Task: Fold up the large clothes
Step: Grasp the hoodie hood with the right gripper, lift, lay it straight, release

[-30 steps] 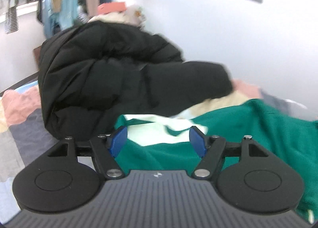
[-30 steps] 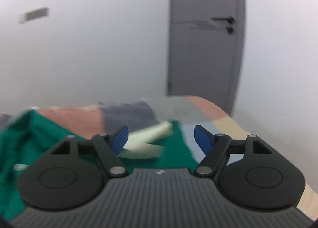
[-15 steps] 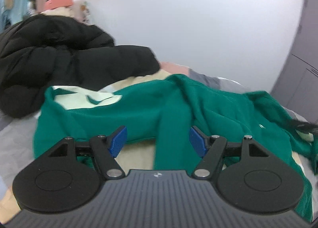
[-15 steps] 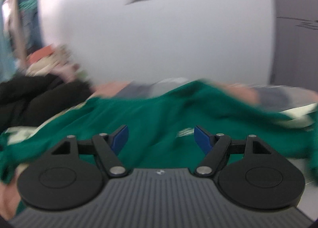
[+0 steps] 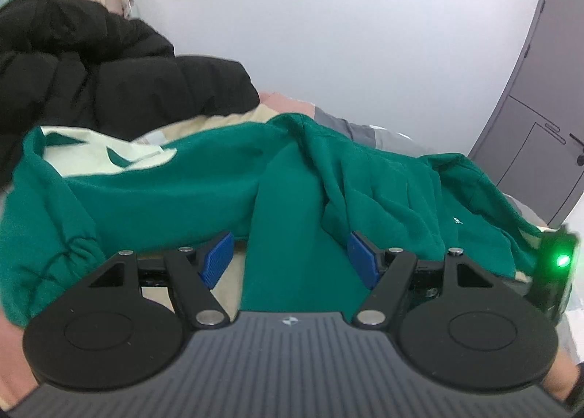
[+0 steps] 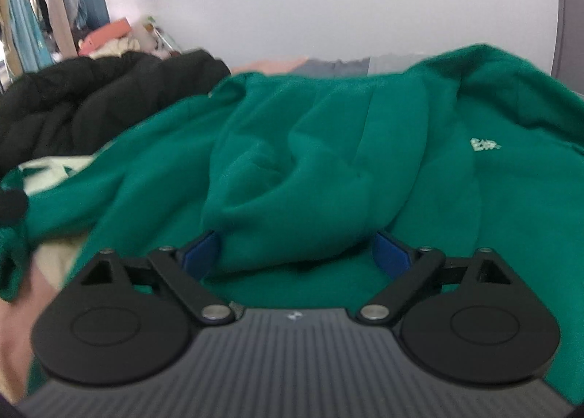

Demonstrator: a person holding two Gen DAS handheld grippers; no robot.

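Both tools released, nothing gripped. Left tool has swung off the black jacket onto the green sweatshirt; right tool now faces it too. Sweatshirt lies crumpled on the bed, jacket at 10 o'clock behind. Fold not started; next I pick grasp points.

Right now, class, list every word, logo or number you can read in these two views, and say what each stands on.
None can be read.
Pale print on the green sweatshirt's chest: too blurred.
The same print in the left view: too small.
Small emblem on each gripper body: a mark, no letters.
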